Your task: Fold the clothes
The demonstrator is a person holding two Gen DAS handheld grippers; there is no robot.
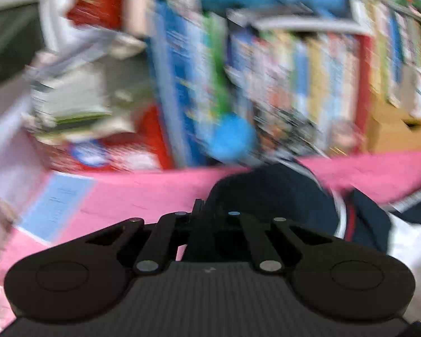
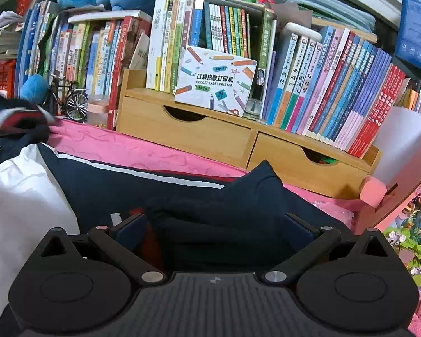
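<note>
So this is mid-fold on a navy jacket [image 2: 143, 188] with white panels and a thin white stripe, spread over the pink sheet [image 2: 154, 154] on the tabletop in front of the wooden drawer organizer [image 2: 210, 137] and a wall of books [image 2: 336, 90].

The right gripper [image 2: 219, 224] has its fingers [image 2: 132, 229] spread wide, with a bunched-up hump of the navy fabric sitting right between them. I don't see the pads pressing on it, so I'd call it straddling the cloth, not gripping it.

The left gripper [image 1: 207, 219] view is badly smeared, but the fingers are pulled together into one dark stack. The navy cloth sits right at their tips; whether any of it is actually pinched in there I honestly can't tell through the blur.

My read: the step in hand is getting a hold on two parts of the jacket to flip one section over. Next, the right fingers need to close on that hump with a real bite of fabric, then both hands carry it across evenly so the fold lands flat, not twisted.
</note>
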